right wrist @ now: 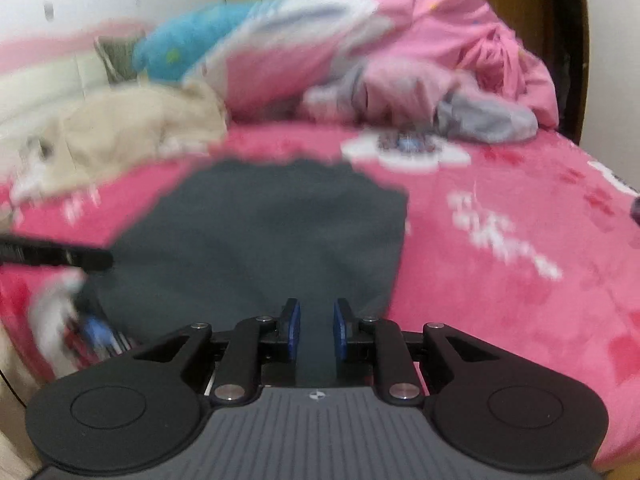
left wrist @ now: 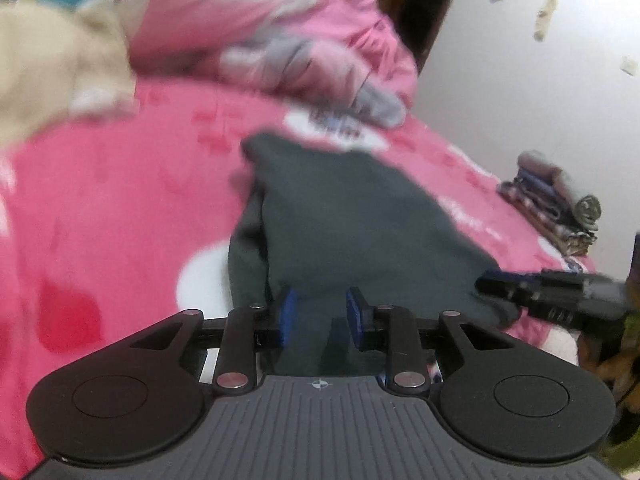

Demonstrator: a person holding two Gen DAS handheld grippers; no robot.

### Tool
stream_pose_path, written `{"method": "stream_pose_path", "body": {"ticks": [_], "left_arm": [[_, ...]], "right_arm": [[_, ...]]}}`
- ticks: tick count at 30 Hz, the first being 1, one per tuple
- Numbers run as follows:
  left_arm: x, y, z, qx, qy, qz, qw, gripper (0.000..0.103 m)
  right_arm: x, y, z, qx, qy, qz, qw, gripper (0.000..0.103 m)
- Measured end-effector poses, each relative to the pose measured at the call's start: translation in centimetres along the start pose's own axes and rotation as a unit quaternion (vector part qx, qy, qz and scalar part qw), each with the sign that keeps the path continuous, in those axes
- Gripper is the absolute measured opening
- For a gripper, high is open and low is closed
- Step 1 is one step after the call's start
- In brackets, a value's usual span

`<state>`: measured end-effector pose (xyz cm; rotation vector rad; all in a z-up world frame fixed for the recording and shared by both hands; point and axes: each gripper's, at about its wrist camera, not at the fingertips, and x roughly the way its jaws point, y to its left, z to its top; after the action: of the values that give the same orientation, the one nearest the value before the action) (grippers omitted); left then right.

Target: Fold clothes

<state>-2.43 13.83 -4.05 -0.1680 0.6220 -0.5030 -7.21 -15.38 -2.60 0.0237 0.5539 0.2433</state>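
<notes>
Left tool (left wrist: 322, 314): blue pads spread, with dark grey cloth lying in the gap between them; whether the pads bear on the cloth cannot be told, as both views are blurred. Right tool (right wrist: 316, 330): pads likewise apart, over the near hem of the same cloth. Each tool appears at the margin of the other's view, so the two stand side by side at the near edge of the bed (right wrist: 520, 240).

Dark grey garment (right wrist: 260, 240): spread fairly flat on the pink flowered bed cover, reaching from the near edge, under both tools, toward the middle of the bed. It lies straight ahead of both tools, its long axis running away from them toward the heaped bedding. In the left wrist view a doubled layer shows along its left side, so one lengthwise fold may already be present; this is a judgement only.

Neither tool is clearly nearer: each covers one near corner of the hem. A fold carried forward would turn on that near-to-far axis.

Also shown: a stack of folded clothes (left wrist: 556, 200) at the right edge of the bed, and a beige garment (right wrist: 132, 132) and a grey-pink heap (right wrist: 420, 96) loose at the far side.
</notes>
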Motion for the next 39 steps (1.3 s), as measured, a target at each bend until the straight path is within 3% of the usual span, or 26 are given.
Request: {"method": "stream_pose_path", "body": {"ticks": [2, 5, 12, 14, 19, 24, 27, 30, 35, 39], "left_arm": [[-0.5, -0.8, 0.9, 0.022, -0.016, -0.004, 0.9996, 0.041], [0.4, -1.5, 1.7, 0.034, -0.026, -0.003, 0.9991, 0.043], [5.3, 0.4, -0.2, -0.005, 0.041, 0.064, 0.9971, 0.043], [4.2, 0.7, 0.1, -0.017, 0.028, 0.059, 0.9977, 0.043], [2.1, -0.1, 2.5, 0.007, -0.028, 0.054, 0.9982, 0.043], [6.6, -0.2, 4.1, 0.027, 0.0, 0.063, 0.9976, 0.044], [9.2, -0.2, 5.1, 0.039, 0.016, 0.068, 0.9967, 0.044], [11.7, 1.5, 4.4, 0.017, 0.056, 0.08, 0.9951, 0.043], [9.4, 1.5, 5.5, 0.01, 0.022, 0.067, 0.9975, 0.044], [10.4, 1.3, 6.9, 0.009, 0.014, 0.059, 0.9981, 0.044]], "right_arm": [[-0.4, -0.2, 1.7, 0.009, -0.03, 0.016, 0.999, 0.02], [1.3, -0.7, 3.6, 0.0, -0.046, 0.019, 0.999, 0.02], [8.1, -3.8, 0.8, 0.052, 0.041, 0.009, 0.998, 0.019], [7.4, -3.9, 1.6, 0.056, 0.043, 0.011, 0.997, 0.02], [5.9, -3.4, 5.5, 0.039, -0.002, 0.031, 0.999, 0.02], [10.1, -3.3, 8.3, 0.014, 0.002, 0.041, 0.999, 0.02], [14.0, -3.7, 7.9, 0.019, 0.041, 0.053, 0.998, 0.02], [16.7, -4.3, 6.7, 0.031, 0.085, 0.058, 0.994, 0.019], [14.7, -3.7, 9.1, 0.014, 0.055, 0.071, 0.996, 0.02], [17.1, -3.1, 10.4, 0.004, 0.057, 0.079, 0.995, 0.02]]}}
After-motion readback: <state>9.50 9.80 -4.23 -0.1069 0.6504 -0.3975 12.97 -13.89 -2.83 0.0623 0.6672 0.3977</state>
